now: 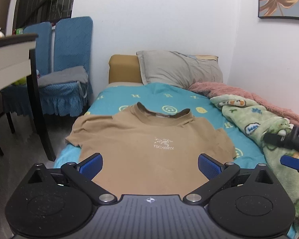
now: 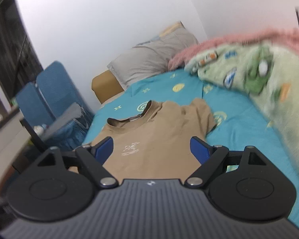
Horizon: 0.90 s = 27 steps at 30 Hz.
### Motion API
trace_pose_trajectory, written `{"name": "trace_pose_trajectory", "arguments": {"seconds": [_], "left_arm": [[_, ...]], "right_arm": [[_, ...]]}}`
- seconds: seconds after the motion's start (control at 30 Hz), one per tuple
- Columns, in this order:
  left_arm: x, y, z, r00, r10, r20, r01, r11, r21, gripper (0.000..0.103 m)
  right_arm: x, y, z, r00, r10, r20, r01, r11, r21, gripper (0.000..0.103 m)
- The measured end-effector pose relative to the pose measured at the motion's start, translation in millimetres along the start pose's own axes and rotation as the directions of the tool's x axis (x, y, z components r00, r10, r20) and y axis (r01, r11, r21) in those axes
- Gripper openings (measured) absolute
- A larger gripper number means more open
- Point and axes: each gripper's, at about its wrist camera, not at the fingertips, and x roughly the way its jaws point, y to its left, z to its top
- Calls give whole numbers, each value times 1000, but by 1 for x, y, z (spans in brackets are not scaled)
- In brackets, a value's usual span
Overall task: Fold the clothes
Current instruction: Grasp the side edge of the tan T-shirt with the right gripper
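- Lying flat on the bed, front up: the tan shirt.
- Left hand-held gripper & right hand-held gripper both spread wide, holding nothing.
- Risk: green blanket sits v. close, could snag in fold.

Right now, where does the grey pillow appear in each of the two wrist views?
Left wrist view: the grey pillow lies upper centre, at the head of the bed against the white wall, beyond the tan T-shirt.
Right wrist view: the grey pillow sits upper centre, tilted, just left of the pink blanket.
Shared landmark: the T-shirt's collar points toward the pillow in both.
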Motion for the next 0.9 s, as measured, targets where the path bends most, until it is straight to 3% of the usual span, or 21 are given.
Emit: {"name": "trace_pose_trajectory", "arguments": {"seconds": [0.2,0.37,0.4,0.53,0.6,0.7,0.73,0.77,0.83,0.9], "left_arm": [[28,27,-35,1000,9,-30,-9,1000,12,103],[63,41,-45,992,-49,-119,41,997,-73,103],[70,43,-46,990,-59,-128,49,995,-85,103],[93,46,-53,986,-88,-142,74,992,-100,103],[104,47,-57,984,-95,-151,78,991,-112,103],[120,54,-61,978,-112,-176,81,982,-173,103],[125,57,-62,975,-114,-190,76,978,-197,103],[131,60,-64,972,-112,-207,65,973,-221,103],[137,66,-66,968,-110,-224,52,966,-253,103],[139,66,-67,969,-106,-222,48,966,-252,103]], "right_arm": [[82,-58,31,998,51,-39,-36,946,324,86],[154,-123,29,999,6,-51,21,862,506,87],[166,-134,26,998,-9,-56,37,846,533,87],[206,-158,25,993,-74,-88,109,849,517,87],[224,-165,20,994,-53,-91,94,829,552,77],[250,-174,13,996,-12,-87,63,791,608,76],[254,-171,12,997,-25,-76,65,805,589,75],[256,-169,11,997,-42,-69,74,820,568,71],[260,-168,10,995,-75,-65,98,835,541,30],[259,-172,7,997,-69,-46,83,831,550,16]]}}
